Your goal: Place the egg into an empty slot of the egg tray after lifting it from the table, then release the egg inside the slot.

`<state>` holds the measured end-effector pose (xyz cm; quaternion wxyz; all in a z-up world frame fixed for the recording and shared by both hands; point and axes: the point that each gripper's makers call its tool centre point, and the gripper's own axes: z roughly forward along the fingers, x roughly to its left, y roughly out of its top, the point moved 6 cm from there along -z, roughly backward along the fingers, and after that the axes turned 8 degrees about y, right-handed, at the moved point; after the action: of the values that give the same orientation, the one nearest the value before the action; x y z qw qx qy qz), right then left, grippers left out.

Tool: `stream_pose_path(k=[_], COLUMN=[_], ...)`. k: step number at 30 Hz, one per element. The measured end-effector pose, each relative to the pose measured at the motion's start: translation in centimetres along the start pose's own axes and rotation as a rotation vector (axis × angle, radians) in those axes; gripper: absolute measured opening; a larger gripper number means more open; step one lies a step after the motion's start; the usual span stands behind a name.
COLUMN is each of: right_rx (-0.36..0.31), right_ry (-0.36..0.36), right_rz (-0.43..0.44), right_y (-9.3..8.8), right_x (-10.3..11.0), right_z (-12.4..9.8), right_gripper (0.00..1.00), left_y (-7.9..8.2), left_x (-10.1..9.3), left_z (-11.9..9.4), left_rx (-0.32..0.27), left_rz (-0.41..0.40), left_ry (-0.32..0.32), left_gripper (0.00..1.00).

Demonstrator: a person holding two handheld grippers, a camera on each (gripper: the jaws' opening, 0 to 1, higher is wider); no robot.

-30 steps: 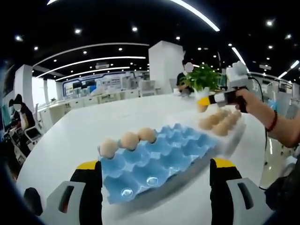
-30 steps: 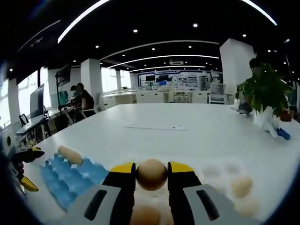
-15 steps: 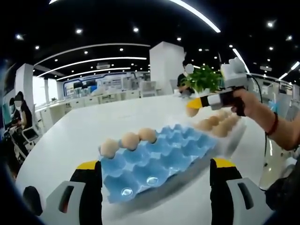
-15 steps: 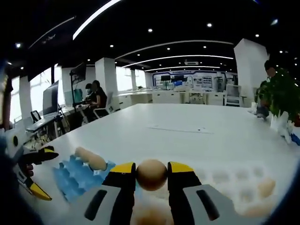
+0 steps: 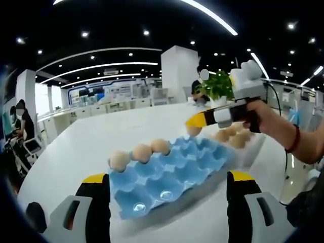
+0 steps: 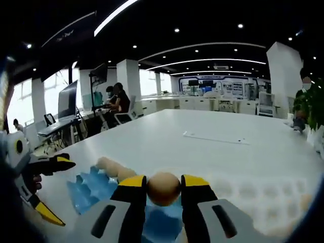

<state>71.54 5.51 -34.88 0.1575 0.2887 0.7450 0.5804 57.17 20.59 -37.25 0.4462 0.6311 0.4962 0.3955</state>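
Right gripper view: smooth tan egg (image 6: 163, 188) clamped between jaws.

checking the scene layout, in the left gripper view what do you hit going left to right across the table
three brown eggs seated in a row → blue moulded egg tray → right gripper holding a brown egg → loose pile of brown eggs

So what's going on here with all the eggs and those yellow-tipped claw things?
A person is holding a claw-like gripper in each hand. The right gripper is clamped on a brown egg and holds it above the far side of a blue egg tray on a white table. Three eggs sit along one edge of the tray. The left gripper is open, its jaws on either side of the tray.
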Motion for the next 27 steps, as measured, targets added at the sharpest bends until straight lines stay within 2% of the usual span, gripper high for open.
stream_pose_path(k=[10, 24, 27], right_rx=[0.009, 0.036, 0.058], right_ry=[0.036, 0.032, 0.023], right_rz=[0.034, 0.03, 0.005], right_y=[-0.6, -1.7, -2.1], right_x=[0.8, 1.1, 1.2], right_z=[1.8, 3.0, 3.4], right_gripper=[0.27, 0.27, 0.28], left_y=[-0.3, -0.5, -0.6], left_x=[0.2, 0.4, 0.5], left_z=[0.1, 0.1, 0.2], left_rx=[0.005, 0.004, 0.008], left_rz=[-0.001, -0.009, -0.011], left_ry=[-0.003, -0.001, 0.002], left_gripper=[0.97, 0.97, 0.97])
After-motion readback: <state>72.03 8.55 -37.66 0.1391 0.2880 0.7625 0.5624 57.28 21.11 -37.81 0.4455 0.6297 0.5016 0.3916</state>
